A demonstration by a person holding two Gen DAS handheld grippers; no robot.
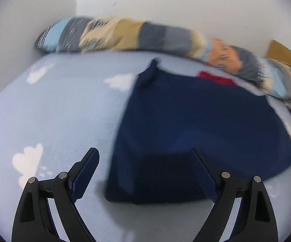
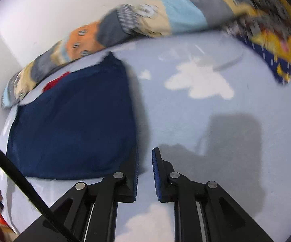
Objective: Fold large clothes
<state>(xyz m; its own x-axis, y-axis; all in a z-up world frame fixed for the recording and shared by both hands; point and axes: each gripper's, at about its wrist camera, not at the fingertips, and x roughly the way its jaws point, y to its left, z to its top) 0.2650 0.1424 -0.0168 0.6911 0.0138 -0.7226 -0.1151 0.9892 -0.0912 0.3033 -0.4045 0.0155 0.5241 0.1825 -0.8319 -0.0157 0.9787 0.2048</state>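
Note:
A folded navy garment lies flat on the bed, with a bit of red fabric showing at its far edge. My left gripper hovers over the garment's near left corner, jaws wide open and holding nothing. In the right wrist view the same garment lies to the left, the red bit at its far side. My right gripper hangs just off the garment's near right corner over bare sheet. Only a narrow gap separates its blue pads, and nothing is between them.
The bed has a light blue sheet with white clouds. A rolled patchwork quilt runs along the white wall. A yellow patterned cloth lies far right. A black cable crosses the lower left.

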